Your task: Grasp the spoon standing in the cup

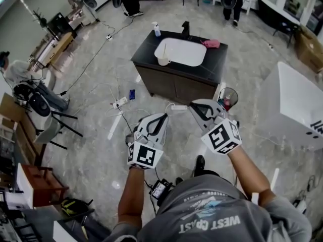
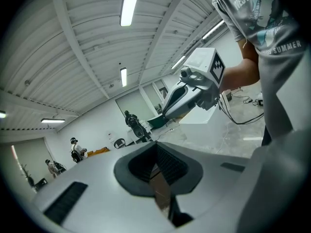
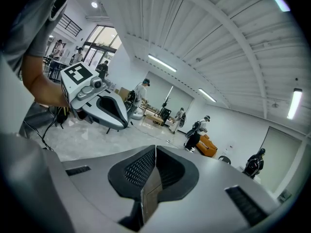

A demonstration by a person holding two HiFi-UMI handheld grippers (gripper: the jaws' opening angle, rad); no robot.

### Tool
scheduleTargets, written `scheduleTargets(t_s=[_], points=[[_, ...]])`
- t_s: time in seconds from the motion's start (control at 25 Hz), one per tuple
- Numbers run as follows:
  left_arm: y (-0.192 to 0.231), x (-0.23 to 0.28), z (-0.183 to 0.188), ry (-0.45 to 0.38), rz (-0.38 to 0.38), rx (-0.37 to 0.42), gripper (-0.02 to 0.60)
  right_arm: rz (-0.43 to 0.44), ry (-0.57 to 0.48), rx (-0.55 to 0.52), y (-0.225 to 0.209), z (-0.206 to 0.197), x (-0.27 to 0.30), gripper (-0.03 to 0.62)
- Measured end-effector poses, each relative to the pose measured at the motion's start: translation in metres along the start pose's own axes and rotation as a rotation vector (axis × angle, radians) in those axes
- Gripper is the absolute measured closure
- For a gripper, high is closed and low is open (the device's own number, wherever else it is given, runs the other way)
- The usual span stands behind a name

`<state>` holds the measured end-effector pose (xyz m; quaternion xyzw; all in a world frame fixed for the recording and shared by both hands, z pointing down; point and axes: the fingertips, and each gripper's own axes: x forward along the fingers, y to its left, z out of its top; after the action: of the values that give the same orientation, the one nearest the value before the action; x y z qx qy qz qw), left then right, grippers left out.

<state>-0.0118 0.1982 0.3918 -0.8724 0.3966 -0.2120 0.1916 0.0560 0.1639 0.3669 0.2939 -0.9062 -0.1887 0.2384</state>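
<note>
1. The left gripper [image 1: 160, 119] and right gripper [image 1: 196, 106] are side by side, each with its jaws pressed together on nothing.
2. Well ahead of both, on the counter [image 1: 214, 64], the cup [image 1: 163, 60] holds the spoon [image 1: 164, 50].
3. Risk: arriving with the jaws not parted would likely knock the spoon or tip the cup.

Glossy stone-look floor [image 1: 88, 112]; matt dark counter [image 1: 214, 67]

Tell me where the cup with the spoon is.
In the head view, upper centre: the cup stands at the left edge of the white sink set in the dark counter.
</note>
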Motion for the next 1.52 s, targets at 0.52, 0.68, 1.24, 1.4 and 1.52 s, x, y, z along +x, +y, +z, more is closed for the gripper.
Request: scheduleTargets(t_s=[0.52,0.68,1.24,1.4,1.52], points=[[0.028,0.053,-0.004,0.061,0.042,-0.008,0.58,0.048,-0.051,-0.006,-0.055,-0.016,0.031,0.562],[0.036,0.064,-0.001,0.079,0.064,0.002,0.58,0.067,-0.082,0.013,-0.068,-0.02,0.037,0.562],[0.064,0.108,-0.024,0.099,0.057,-0.019,0.58,0.065,-0.06,0.046,-0.103,-0.052,0.071,0.562],[0.079,0.12,-0.031,0.081,0.012,-0.007,0.58,0.023,-0.048,0.06,-0.114,-0.045,0.082,0.562],[0.097,0.122,-0.03,0.061,0.002,-0.005,0.58,0.007,-0.035,0.056,-0.119,-0.04,0.091,0.562]])
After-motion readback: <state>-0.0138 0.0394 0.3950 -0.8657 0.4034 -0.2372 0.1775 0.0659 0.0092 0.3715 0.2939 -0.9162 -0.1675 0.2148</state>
